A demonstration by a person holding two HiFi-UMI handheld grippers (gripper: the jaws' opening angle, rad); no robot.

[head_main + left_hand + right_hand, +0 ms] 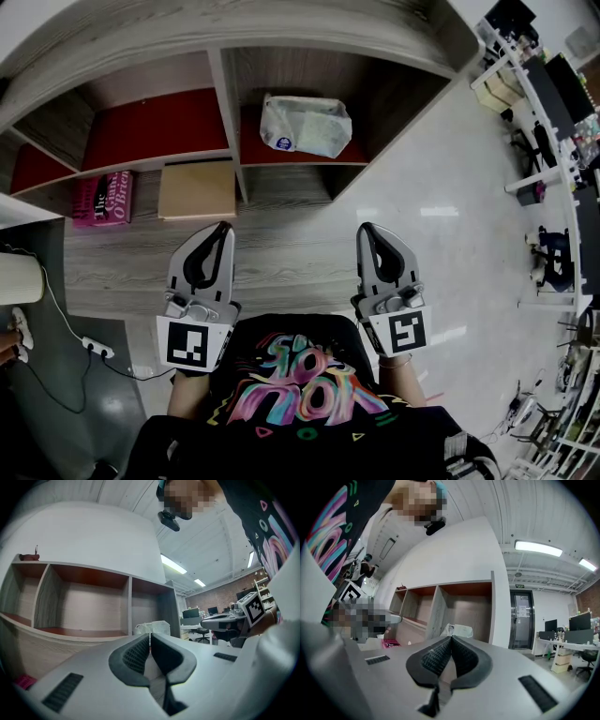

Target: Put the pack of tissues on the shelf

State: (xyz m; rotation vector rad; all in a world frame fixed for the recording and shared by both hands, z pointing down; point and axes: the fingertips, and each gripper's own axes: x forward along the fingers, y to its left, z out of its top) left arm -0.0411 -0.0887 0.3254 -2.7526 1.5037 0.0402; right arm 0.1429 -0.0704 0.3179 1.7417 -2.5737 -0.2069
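The pack of tissues, a white crinkled plastic bundle, lies in the right-hand compartment of the shelf on its red board. It also shows past the jaws as a pale pack in the left gripper view and as the same pack in the right gripper view. My left gripper is held near my chest, shut and empty. My right gripper hangs beside it, also shut with nothing between its jaws. Both stand well short of the shelf.
A pink book and a flat tan box lie on the wooden floor under the shelf. A power strip with cable lies at the left. Desks and chairs stand at the right across the pale floor.
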